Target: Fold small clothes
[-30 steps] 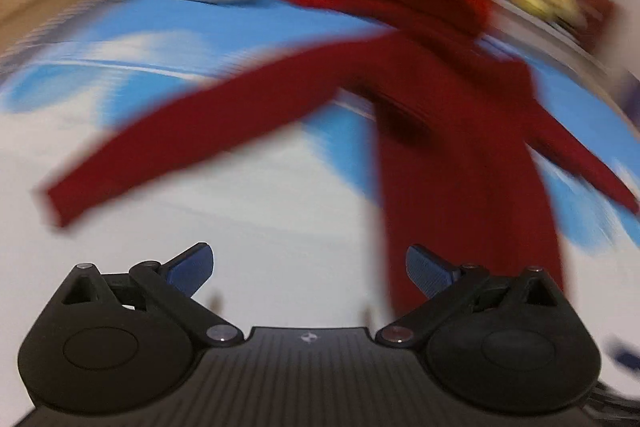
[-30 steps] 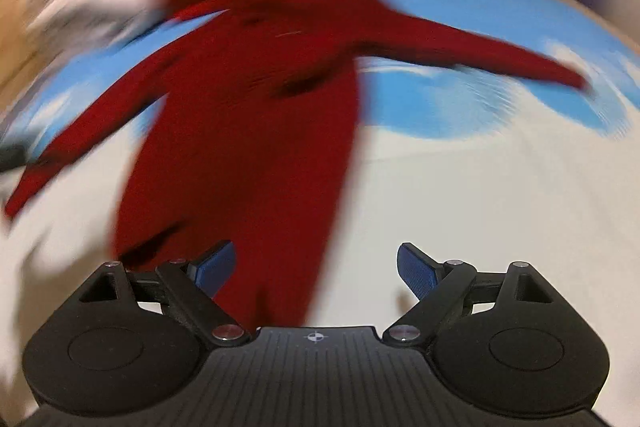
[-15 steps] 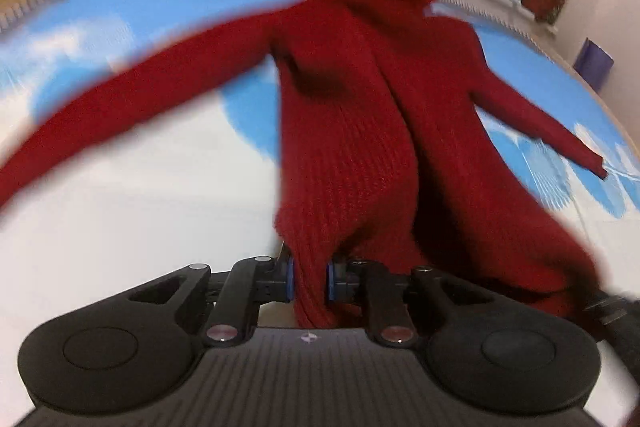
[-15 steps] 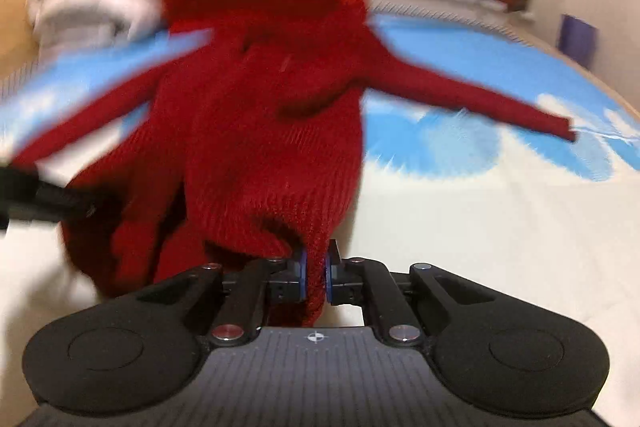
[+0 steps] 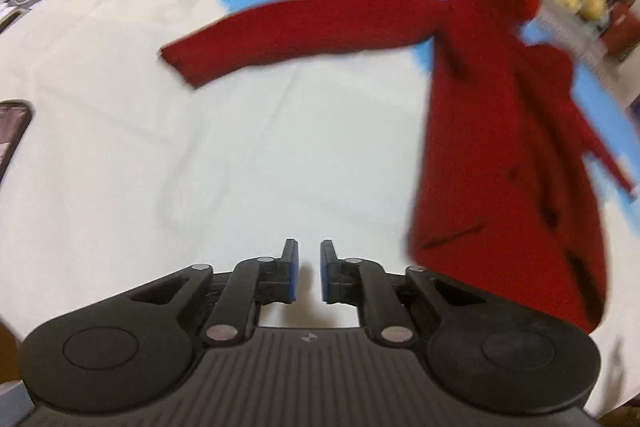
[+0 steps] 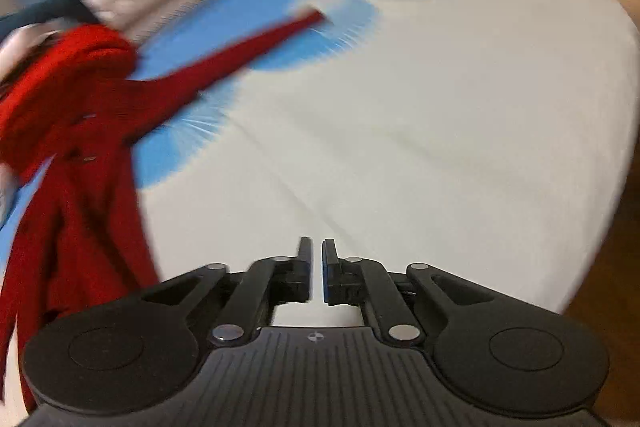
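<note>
Sweater (image 5: 504, 155) lies spread on the sheet (image 5: 248, 155), sleeves out, body narrowed. Left gripper (image 5: 308, 273) and right gripper (image 6: 317, 273) hold nothing, jaws opening. Judged step: between folds; next, each sleeve (image 5: 304, 27) needs grasping at the cuff.

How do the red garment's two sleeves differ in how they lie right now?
The left-view sleeve looks broad, its cuff over white sheet. The right-view sleeve looks thin, its cuff on a blue patch. Both stretch flat, away from the red garment, touching neither claw.
</note>
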Demonstrator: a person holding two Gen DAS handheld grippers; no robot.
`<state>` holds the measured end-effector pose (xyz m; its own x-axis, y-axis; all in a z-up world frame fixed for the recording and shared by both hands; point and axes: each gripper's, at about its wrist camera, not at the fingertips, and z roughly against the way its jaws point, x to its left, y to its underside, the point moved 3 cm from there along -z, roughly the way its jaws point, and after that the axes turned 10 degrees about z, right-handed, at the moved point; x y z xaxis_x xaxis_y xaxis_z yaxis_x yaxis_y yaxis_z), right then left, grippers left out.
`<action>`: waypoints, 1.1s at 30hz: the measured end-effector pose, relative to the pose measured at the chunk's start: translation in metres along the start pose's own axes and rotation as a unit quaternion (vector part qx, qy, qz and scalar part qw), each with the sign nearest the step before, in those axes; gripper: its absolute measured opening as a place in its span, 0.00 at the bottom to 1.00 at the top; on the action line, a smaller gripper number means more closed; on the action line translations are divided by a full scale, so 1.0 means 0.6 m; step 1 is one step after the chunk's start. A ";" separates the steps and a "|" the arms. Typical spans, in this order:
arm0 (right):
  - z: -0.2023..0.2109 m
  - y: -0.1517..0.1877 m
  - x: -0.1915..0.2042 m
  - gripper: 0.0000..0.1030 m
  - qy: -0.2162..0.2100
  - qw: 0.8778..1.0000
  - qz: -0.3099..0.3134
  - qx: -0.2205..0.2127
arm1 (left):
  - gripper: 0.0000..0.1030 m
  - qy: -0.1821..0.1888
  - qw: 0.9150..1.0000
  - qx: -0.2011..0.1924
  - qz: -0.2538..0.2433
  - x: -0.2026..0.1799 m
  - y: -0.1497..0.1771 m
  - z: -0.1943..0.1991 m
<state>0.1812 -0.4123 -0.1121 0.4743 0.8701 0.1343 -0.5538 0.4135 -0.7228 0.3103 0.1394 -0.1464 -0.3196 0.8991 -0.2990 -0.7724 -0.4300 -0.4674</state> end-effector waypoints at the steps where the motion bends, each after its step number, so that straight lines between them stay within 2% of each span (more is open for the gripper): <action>1: 0.005 -0.001 0.020 0.34 -0.004 1.000 0.025 -0.017 | 0.41 0.008 1.000 -0.015 -0.010 -0.011 -0.007 0.004; 2: 0.010 -0.002 0.045 0.48 -0.019 0.998 0.053 -0.030 | 0.54 0.011 0.999 -0.038 -0.027 -0.026 -0.013 0.007; 3: 0.008 -0.004 0.070 0.51 -0.038 0.996 0.077 -0.036 | 0.74 0.009 0.998 -0.055 -0.041 -0.043 -0.017 0.005; 4: 0.004 -0.003 0.095 0.51 -0.061 0.992 0.102 -0.039 | 0.84 0.007 0.997 -0.064 -0.049 -0.054 -0.015 0.005; 6: -0.021 -0.006 0.153 0.54 -0.091 0.982 0.161 -0.044 | 0.84 0.016 0.995 -0.065 -0.075 -0.081 -0.005 -0.006; 8: -0.033 -0.003 0.213 0.59 -0.087 0.970 0.219 -0.052 | 0.84 0.014 0.993 -0.057 -0.103 -0.118 0.003 -0.034; 10: -0.032 0.003 0.262 0.62 -0.083 0.957 0.271 -0.060 | 0.83 0.014 0.988 -0.067 -0.139 -0.141 0.023 -0.042; 14: -0.019 0.046 0.341 0.59 -0.101 0.926 0.359 -0.054 | 0.83 0.029 0.969 -0.069 -0.234 -0.201 0.062 -0.063; 18: -0.041 0.072 0.375 0.58 -0.116 0.892 0.435 -0.032 | 0.83 0.047 0.957 -0.072 -0.277 -0.225 0.063 -0.082; 21: -0.058 0.094 0.394 0.55 -0.080 0.863 0.496 -0.047 | 0.83 0.049 0.965 -0.064 -0.251 -0.217 0.043 -0.093; 23: -0.071 0.104 0.395 0.52 -0.054 0.856 0.512 -0.047 | 0.83 0.047 0.973 -0.053 -0.220 -0.205 0.031 -0.093; 26: -0.089 0.112 0.401 0.48 -0.036 0.854 0.517 -0.036 | 0.83 0.031 0.980 -0.054 -0.188 -0.196 0.015 -0.092; 29: -0.120 0.118 0.410 0.44 0.018 0.831 0.555 -0.040 | 0.83 0.017 0.984 -0.059 -0.170 -0.188 0.005 -0.085; 30: -0.128 0.114 0.410 0.34 0.023 0.834 0.550 -0.037 | 0.83 0.013 0.984 -0.063 -0.165 -0.185 0.003 -0.083; 31: -0.132 0.106 0.406 0.00 0.016 0.846 0.532 -0.025 | 0.83 0.008 0.984 -0.069 -0.162 -0.183 0.002 -0.078; 32: -0.135 0.088 0.399 0.00 0.009 0.864 0.504 -0.018 | 0.83 0.003 0.984 -0.077 -0.163 -0.183 0.002 -0.078; 33: -0.129 0.057 0.386 0.00 0.009 0.890 0.456 -0.025 | 0.83 -0.001 0.983 -0.082 -0.166 -0.185 0.003 -0.076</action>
<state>0.3251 -0.2177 -0.1584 -0.1447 0.8332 -0.5338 -0.6825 -0.4746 -0.5558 0.3695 0.0354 -0.1518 -0.0658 0.9921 -0.1067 -0.7348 -0.1205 -0.6674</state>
